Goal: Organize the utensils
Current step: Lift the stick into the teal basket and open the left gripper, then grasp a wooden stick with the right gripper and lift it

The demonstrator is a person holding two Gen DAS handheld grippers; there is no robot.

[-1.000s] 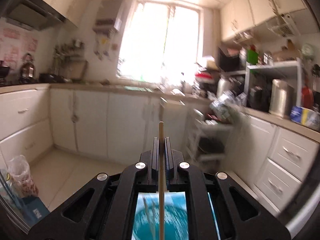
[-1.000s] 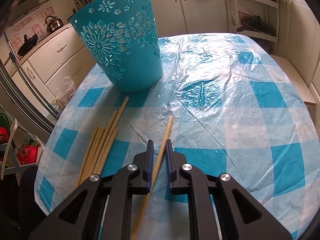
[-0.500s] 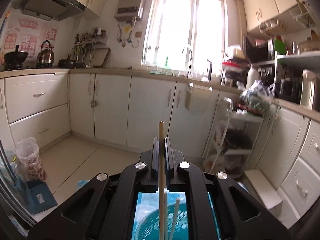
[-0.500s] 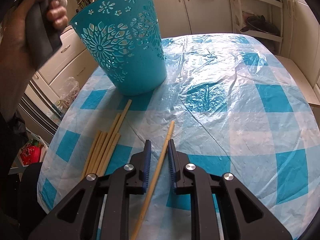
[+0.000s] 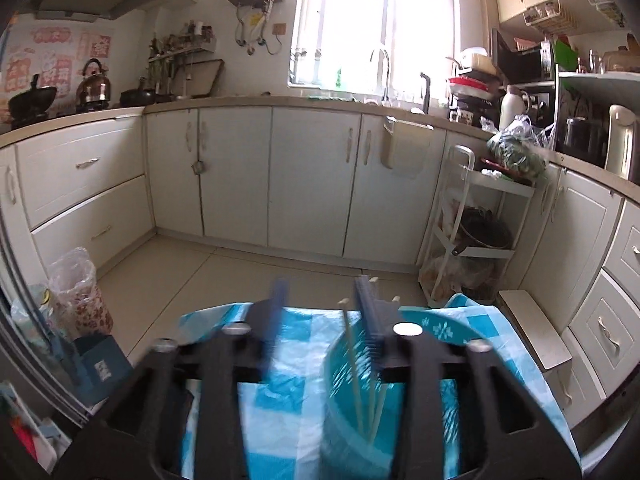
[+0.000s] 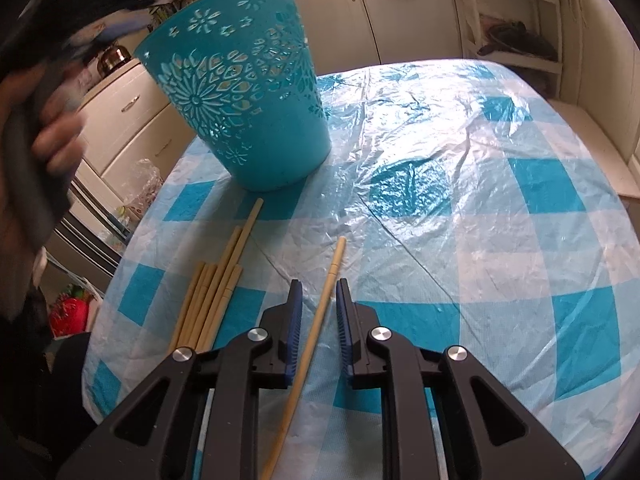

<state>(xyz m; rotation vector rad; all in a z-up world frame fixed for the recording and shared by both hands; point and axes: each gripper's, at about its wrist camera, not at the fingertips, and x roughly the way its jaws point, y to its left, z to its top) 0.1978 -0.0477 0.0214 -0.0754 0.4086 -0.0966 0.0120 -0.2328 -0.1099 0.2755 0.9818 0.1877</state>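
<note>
Left gripper (image 5: 320, 296), black frame with blue pads, blurred: jaws have just been opening and now stand apart with nothing pinched between them. Just below and right of the gap sits the teal perforated plastic bin (image 5: 444, 330), and pale wooden chopsticks (image 5: 354, 364) stand leaning inside it, tips poking above the rim, free of the pads. Reads as the drop step for one chopstick, release done. In the right wrist view the same gripper shows as a blur top left, in a person's hand (image 6: 48, 136), above and beside the bin's rim.

Right gripper (image 6: 318, 294), same build: jaws narrow but not closed, straddling a single long bamboo chopstick (image 6: 320, 316) lying flat on the blue-and-white checked plastic tablecloth (image 6: 480, 220). Small gaps show on both sides of the stick, so pads are not pressing yet; tips look near or on the cloth.

Outward: a bundle of loose bamboo chopsticks (image 6: 216, 292) lies just left of the right gripper, ends pointing toward the bin, which stands upright near the table's far left edge.

Next move, as judged: right jaws close fully on the thin stick, low against the cloth without snagging the plastic film, then lift and carry to the bin; left clears the rim first so the two don't collide.
</note>
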